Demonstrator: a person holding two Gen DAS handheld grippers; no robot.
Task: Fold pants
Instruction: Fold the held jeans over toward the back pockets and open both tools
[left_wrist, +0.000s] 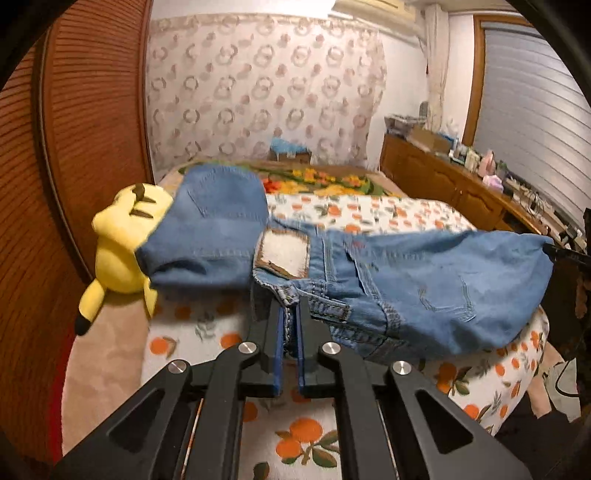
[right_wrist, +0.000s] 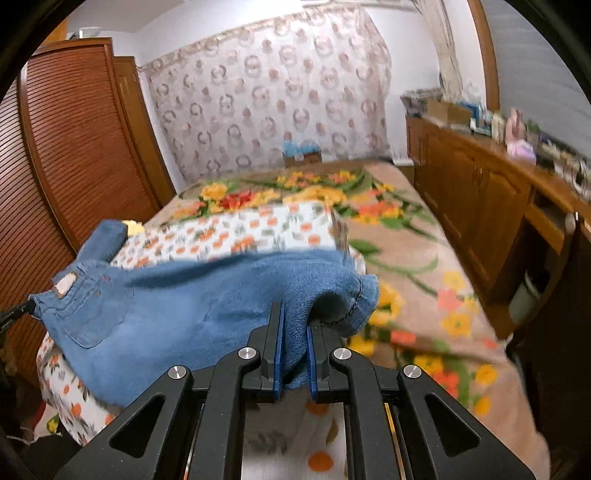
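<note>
While both claws grip denim, the jeans (left_wrist: 424, 280) hang stretched between them above the near edge of the bed (right_wrist: 406, 251). The left claw (left_wrist: 290, 325) is clenched on the waistband, by a belt loop and the patch label; the right claw (right_wrist: 295, 332) is clenched on a bunched fold of leg fabric close to a hem. Part of the jeans lies doubled back on the orange-print sheet (left_wrist: 369, 214) toward the bed's left edge, against a yellow plush (left_wrist: 118, 251).

The long axis of the jeans runs across the bed, from one claw to the other, roughly parallel to the near edge. Each claw has its own end directly ahead of its tips, so neither is nearer the whole garment; the left owns the waist, the right the leg end. My judgement: the coming fold turns on bringing these two ends together along that axis, with the slack middle likely to sag onto the sheet first.
</note>
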